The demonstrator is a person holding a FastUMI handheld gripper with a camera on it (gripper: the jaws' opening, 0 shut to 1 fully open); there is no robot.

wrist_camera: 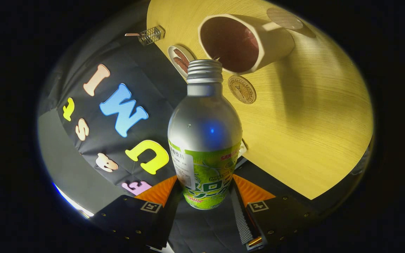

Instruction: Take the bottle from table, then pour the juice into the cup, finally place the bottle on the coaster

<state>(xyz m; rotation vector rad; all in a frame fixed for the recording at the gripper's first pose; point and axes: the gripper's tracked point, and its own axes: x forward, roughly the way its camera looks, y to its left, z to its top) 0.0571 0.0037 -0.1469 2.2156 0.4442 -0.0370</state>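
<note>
**Me:** Bottle (204, 140) first: it sits between the two fingers of my tool (205, 200), which is clenched on its lower, labelled body. Both pads press the sides, and the bottle is lifted and tipped, its open threaded neck pointing at the cup (244, 42).

**Partner:** How does it feel to you?

**Me:** From the look of it, a thin metal can-bottle: stiff enough at the shoulder, but I'd guess the wall dents if I squeeze hard. The bare metal above the label looks slick, so the label band is the better place to hold, and that's where I am. With the cap off, weight will shift as juice moves toward the neck.

**Partner:** What's around it, left to right?

**Me:** By the table's (311, 140) far edge, a small wire rack (151, 34). Next a little dish (180, 59) with something brown in it, just beyond the bottle's mouth. Then the cup, with a dark inside; the bottle's lip is right at its rim. Just beside the cup's rim lies a round coaster (242, 89), flat on the wood. Past the cup, a second round disc (284, 18), well apart from the first.

**Partner:** Any worry?

**Me:** Spilling past the rim if I tip too fast.
</note>
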